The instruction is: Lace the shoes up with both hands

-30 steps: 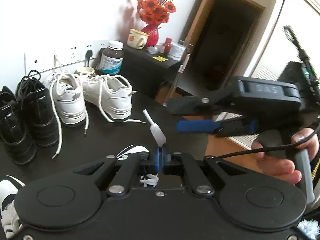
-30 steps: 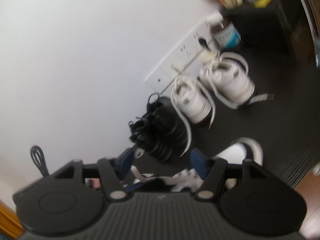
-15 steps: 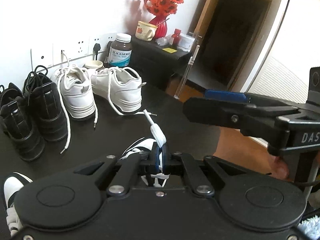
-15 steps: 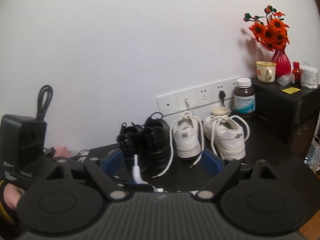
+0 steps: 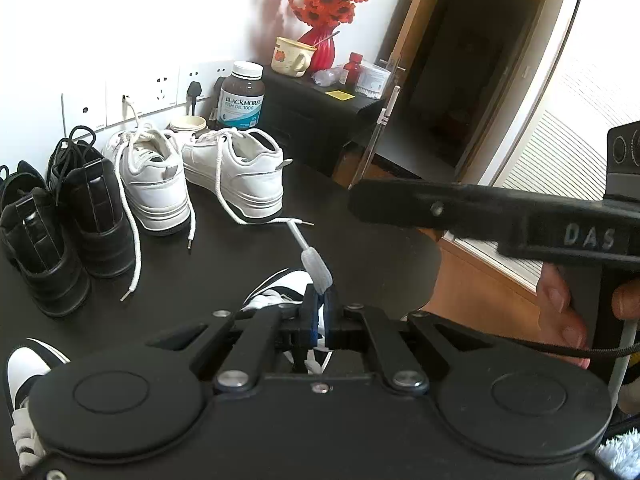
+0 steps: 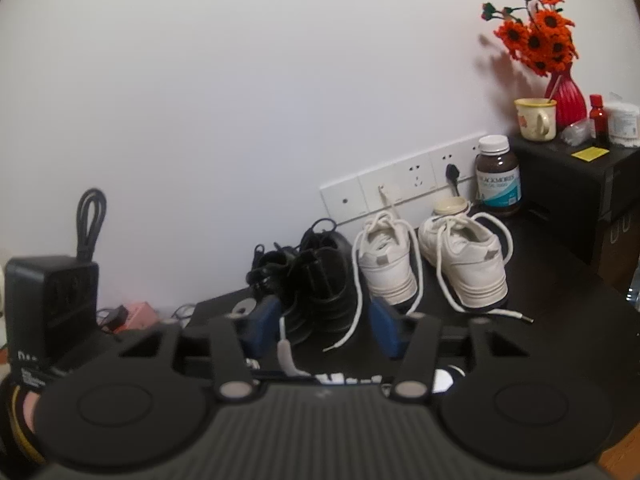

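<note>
My left gripper (image 5: 319, 312) is shut on the end of a white lace (image 5: 316, 267), whose tip sticks up past the pads. Under it lies a black-and-white shoe (image 5: 276, 284) on the dark table (image 5: 380, 264). A hand (image 5: 560, 300) holds my right gripper (image 5: 362, 204) level, above and to the right of the lace tip. In the right wrist view the right gripper (image 6: 324, 330) is closing its jaws; the lace end (image 6: 285, 350) stands between the blue pads (image 6: 260, 326), nearer the left one, and neither pad touches it. The shoe (image 6: 344, 378) shows just below.
A pair of white sneakers (image 5: 200, 172) with loose laces and a pair of black boots (image 5: 68, 224) stand by the wall. Behind them are a supplement bottle (image 5: 242, 96) and wall sockets (image 5: 160, 88). A black cabinet (image 5: 320, 120) carries a mug and a red vase. Another black-and-white shoe (image 5: 24, 368) lies at the near left.
The right gripper has rolled from tilted to upright and swung in over the lace tip. Its jaws widened, then narrowed around the lace end. The left gripper stayed shut on the lace.
</note>
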`<state>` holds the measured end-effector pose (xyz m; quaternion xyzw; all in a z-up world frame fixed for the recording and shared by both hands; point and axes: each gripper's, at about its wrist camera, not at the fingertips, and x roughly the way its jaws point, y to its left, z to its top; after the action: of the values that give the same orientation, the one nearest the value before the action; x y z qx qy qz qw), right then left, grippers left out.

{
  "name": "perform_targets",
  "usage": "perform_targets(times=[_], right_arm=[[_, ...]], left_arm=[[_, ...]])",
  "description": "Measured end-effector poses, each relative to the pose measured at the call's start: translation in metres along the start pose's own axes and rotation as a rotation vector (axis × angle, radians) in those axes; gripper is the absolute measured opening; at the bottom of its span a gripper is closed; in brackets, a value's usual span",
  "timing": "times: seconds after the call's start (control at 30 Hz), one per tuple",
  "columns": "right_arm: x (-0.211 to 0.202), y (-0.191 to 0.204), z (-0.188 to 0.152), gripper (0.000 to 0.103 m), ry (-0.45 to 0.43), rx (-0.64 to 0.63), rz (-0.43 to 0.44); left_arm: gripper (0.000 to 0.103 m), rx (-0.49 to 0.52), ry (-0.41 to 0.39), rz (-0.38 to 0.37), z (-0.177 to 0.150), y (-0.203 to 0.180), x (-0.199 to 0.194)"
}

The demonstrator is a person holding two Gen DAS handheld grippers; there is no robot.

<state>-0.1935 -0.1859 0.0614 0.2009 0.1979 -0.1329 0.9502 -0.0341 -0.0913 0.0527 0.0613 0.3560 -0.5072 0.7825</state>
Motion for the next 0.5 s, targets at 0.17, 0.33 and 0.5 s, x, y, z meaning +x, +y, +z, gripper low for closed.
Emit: perform_targets(times=[0.17, 0.33, 0.5], right_arm=[[0.004, 0.003, -0.004, 0.026, 0.053, -0.001, 0.047], [0.01, 0.007, -0.009, 0.026, 0.083, 0.018, 0.089], [0.018, 0.007, -0.014, 0.019, 0.122, 0.059, 0.105]], left_arm=[[0.002, 0.001, 0.002, -0.001, -0.002, -0.001, 0.0], [0.002, 0.009, 0.003, 0.0, -0.003, -0.004, -0.002], [0.002, 0.026, 0.002, 0.007, -0.006, -0.008, -0.003]])
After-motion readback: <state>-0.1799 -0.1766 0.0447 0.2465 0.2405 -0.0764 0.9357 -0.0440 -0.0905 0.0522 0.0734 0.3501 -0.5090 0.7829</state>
